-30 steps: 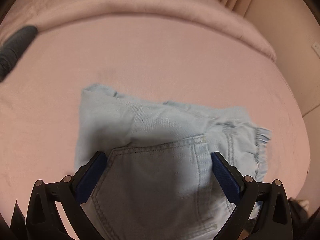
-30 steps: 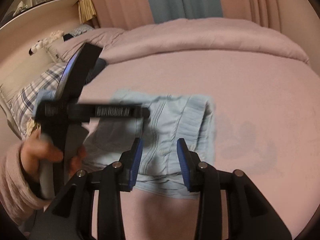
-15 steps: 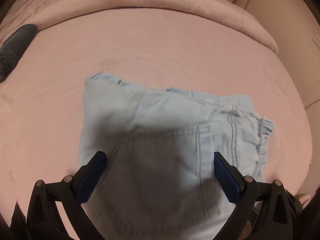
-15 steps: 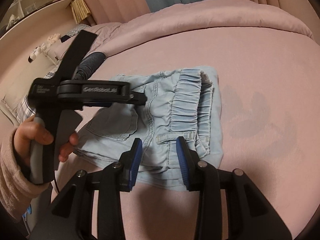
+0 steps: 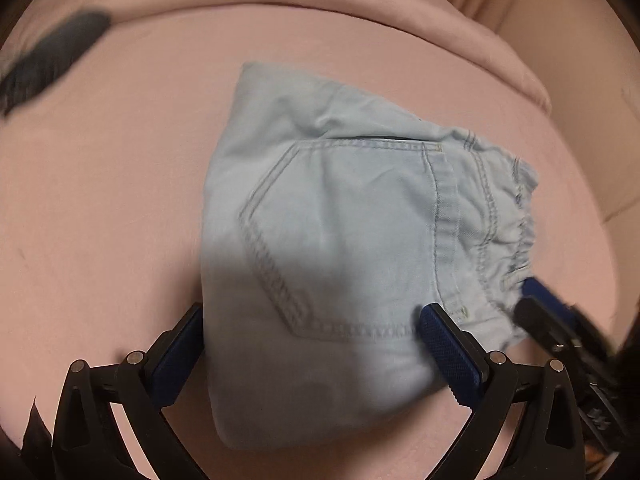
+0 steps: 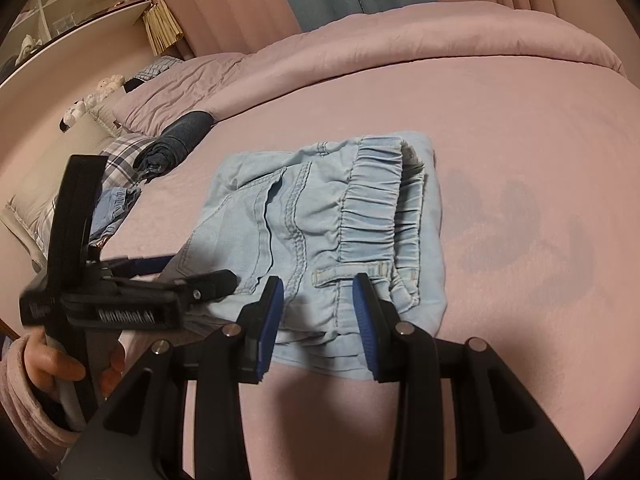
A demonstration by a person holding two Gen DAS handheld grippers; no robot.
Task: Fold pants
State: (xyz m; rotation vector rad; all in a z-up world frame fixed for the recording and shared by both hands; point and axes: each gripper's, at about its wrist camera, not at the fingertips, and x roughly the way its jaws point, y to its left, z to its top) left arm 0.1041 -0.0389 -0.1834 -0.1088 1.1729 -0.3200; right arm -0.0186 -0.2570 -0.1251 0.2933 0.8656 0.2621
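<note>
While the pants (image 5: 340, 248) lie folded into a squat packet in the middle of the bed (image 5: 100, 200), I hold both claws over their near edge. My left claw (image 5: 312, 352) is spread wide, its blue pads (image 5: 448, 348) straddling the back pocket (image 5: 344, 232); whether they press the cloth I cannot tell. My right claw (image 6: 318, 320) stands part open above the belt loop (image 6: 352, 274) (nothing pinched between its pads), just short of the elastic waistband (image 6: 372, 200). From the right wrist view, my left hand (image 6: 60, 364) grips its handle to the left of the pants, a pink sleeve (image 6: 24, 404) at the wrist. Beyond the pants, toward the head of the bed, sit a dark rolled garment (image 6: 176, 144) and a plaid pillow (image 6: 116, 160). The waistband faces the right side of the pants in both views.
</note>
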